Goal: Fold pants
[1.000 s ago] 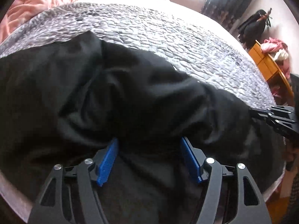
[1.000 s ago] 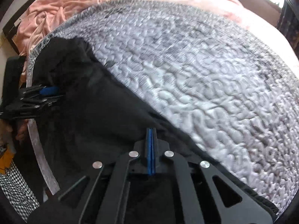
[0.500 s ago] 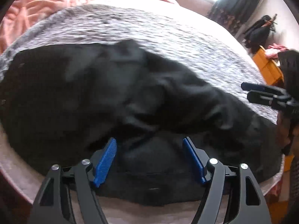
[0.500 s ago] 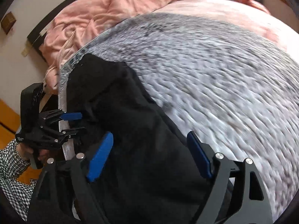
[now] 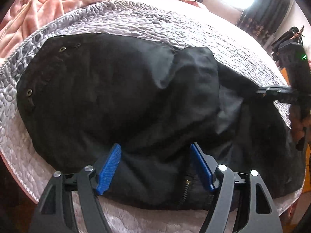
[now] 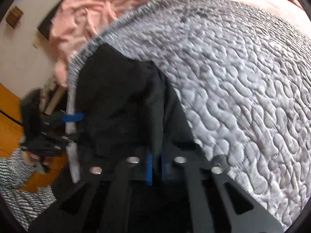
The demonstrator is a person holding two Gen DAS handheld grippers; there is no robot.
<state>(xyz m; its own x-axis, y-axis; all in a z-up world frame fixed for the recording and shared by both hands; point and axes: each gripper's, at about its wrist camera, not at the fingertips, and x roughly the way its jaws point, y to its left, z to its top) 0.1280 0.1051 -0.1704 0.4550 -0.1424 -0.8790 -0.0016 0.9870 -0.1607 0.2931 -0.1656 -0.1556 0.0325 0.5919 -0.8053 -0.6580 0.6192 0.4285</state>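
Black pants [image 5: 120, 101] lie bunched on the grey quilted bedspread [image 5: 175, 25], waistband with eyelets at the left, zipper near the front edge. My left gripper [image 5: 155, 155] is open, its blue pads either side of a fold of the pants at the near edge. My right gripper [image 6: 155, 155] is shut on the black pants [image 6: 124, 104] fabric, which runs between its blue pads. It also shows at the right of the left wrist view [image 5: 260, 92], pinching the cloth. The left gripper [image 6: 72, 128] shows at the left of the right wrist view.
A pink blanket [image 5: 58, 2] lies crumpled at the head of the bed. An orange wooden floor or cabinet [image 6: 11, 120] lies beyond the bed edge. Dark bags [image 5: 285, 40] hang by the window at the far right.
My right gripper was open half a second ago and has now shut on the pants fabric. My left gripper stays open and has drawn back, showing more of the waistband.
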